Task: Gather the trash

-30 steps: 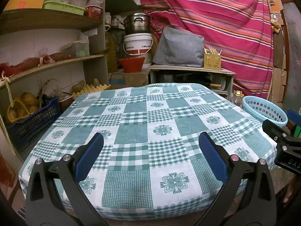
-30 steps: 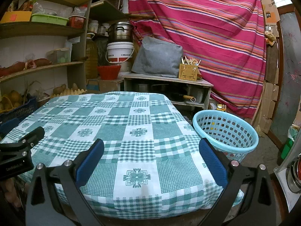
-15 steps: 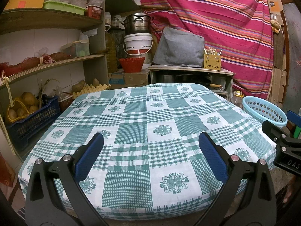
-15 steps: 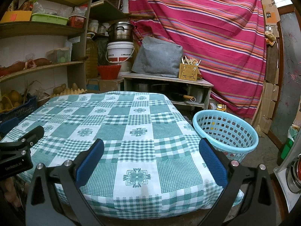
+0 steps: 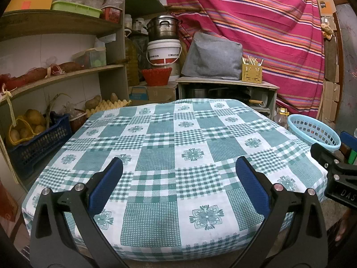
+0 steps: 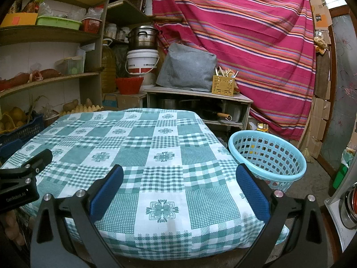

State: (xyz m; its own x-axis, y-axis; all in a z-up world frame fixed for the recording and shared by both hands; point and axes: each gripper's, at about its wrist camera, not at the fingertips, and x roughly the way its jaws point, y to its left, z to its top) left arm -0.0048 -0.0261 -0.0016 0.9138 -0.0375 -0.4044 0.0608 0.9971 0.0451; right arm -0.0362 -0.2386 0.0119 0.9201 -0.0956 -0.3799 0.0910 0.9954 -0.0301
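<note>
A table under a green-and-white checked cloth (image 5: 178, 156) fills both views; no trash shows on it. A light blue plastic basket (image 6: 267, 156) stands on the floor at the table's right side, and it also shows in the left wrist view (image 5: 312, 131). Small coloured bits show through its holes. My left gripper (image 5: 178, 174) is open and empty over the near edge of the table. My right gripper (image 6: 178, 176) is open and empty over the near right part. Each gripper shows at the edge of the other's view.
Shelves (image 5: 55, 76) with boxes, potatoes and a blue crate (image 5: 38, 140) line the left wall. A low cabinet (image 6: 196, 102) with a grey bag, a bucket and pots stands behind the table. A striped red cloth (image 6: 245, 33) hangs at the back.
</note>
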